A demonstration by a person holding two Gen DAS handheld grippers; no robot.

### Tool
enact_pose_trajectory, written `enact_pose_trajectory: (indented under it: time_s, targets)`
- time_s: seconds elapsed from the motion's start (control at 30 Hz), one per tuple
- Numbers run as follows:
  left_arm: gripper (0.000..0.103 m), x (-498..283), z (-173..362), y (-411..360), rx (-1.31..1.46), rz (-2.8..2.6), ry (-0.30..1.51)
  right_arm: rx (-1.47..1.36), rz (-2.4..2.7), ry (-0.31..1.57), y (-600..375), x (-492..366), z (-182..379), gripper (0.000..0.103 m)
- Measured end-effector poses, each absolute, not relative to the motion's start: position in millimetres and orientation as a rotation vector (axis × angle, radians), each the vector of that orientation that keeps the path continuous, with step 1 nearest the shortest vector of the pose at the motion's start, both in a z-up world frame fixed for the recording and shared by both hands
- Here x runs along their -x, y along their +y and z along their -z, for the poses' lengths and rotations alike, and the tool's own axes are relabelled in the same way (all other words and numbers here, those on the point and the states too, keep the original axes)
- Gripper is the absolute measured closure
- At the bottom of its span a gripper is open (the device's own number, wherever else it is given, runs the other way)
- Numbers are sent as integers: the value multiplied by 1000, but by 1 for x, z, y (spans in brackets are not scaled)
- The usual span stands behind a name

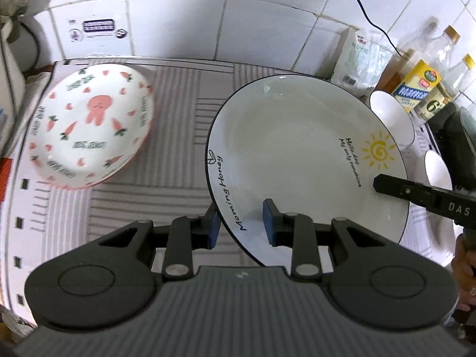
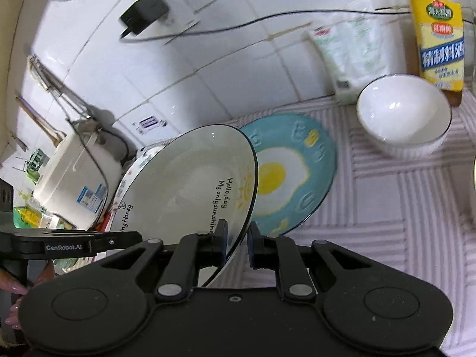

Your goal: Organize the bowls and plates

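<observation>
A white plate with a black rim and a yellow sun (image 1: 297, 148) is lifted and tilted above the striped mat. My left gripper (image 1: 239, 223) straddles its near rim with a wide gap between its fingers. My right gripper (image 2: 238, 242) is shut on the plate's (image 2: 190, 190) opposite rim; its finger also shows in the left wrist view (image 1: 416, 193). A pink rabbit-and-carrot plate (image 1: 92, 122) lies to the left. A blue fried-egg plate (image 2: 291, 169) lies under the lifted plate. A white bowl (image 2: 404, 113) stands to the right.
A tiled wall runs behind. Bottles (image 1: 422, 83), a yellow-labelled bottle (image 2: 440, 44) and a white packet (image 2: 351, 53) stand at the back right. A white rice cooker (image 2: 74, 169) sits at the left. A second white bowl (image 1: 437, 172) is at the right.
</observation>
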State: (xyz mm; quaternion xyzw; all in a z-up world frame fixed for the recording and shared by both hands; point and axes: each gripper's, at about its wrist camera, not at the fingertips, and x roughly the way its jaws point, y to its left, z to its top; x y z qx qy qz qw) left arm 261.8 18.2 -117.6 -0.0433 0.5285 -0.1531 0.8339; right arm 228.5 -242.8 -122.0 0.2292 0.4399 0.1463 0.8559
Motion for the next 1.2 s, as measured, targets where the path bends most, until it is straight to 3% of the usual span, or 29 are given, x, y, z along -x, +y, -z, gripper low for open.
enact_pose_trajectory:
  time_s: [0.63,1.03,1.2]
  targets:
    - [75,-322,160,-22,150,232,1277,-514,-299,1026,-286,-296,168,85]
    - [74,-333,165,-28,130,196,1332,-457,-223,1120,-278,-310,165,86]
    - [73,-337,166,-30,106,177,1340,-341,-181,1183,-258,-320,157,79]
